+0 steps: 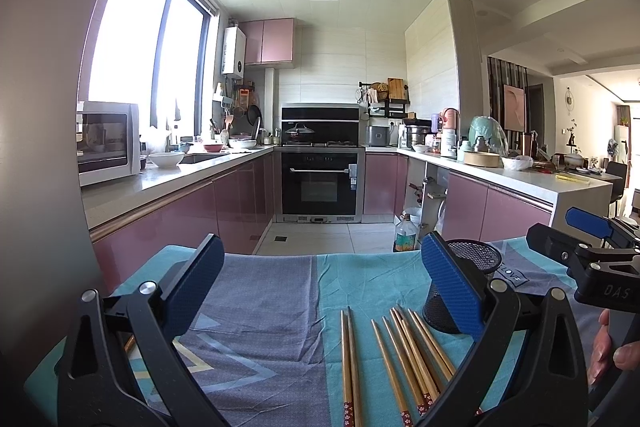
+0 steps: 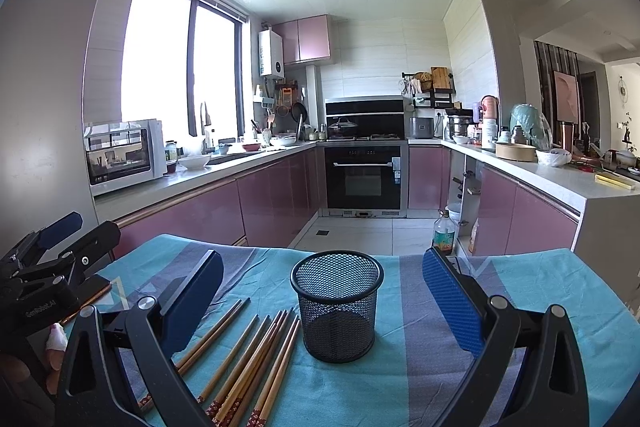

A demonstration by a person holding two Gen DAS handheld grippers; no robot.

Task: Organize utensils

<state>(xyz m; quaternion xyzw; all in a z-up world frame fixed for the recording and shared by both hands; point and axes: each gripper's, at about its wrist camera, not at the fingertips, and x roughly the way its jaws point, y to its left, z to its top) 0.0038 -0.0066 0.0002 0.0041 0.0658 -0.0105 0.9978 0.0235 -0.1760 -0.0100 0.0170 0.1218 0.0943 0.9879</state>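
Note:
Several wooden chopsticks [image 1: 404,359] [image 2: 256,355] lie flat on a blue and grey cloth [image 1: 272,307] [image 2: 420,307], their patterned red ends toward me. A black mesh cup [image 2: 337,307] [image 1: 476,259] stands upright and looks empty, just right of the chopsticks. My left gripper [image 1: 324,287] hovers open over the cloth, its right finger in front of the cup. My right gripper [image 2: 324,303] is open too, with the cup between its fingers in view but farther off. Each gripper shows at the edge of the other's view.
The cloth-covered table ends ahead at a tiled kitchen floor [image 2: 352,231]. A plastic bottle [image 2: 444,233] stands on the floor by the right counter [image 2: 560,183]. Pink cabinets, an oven [image 2: 362,179] and a microwave [image 2: 124,155] line the room. A hand [image 1: 608,351] shows at the right.

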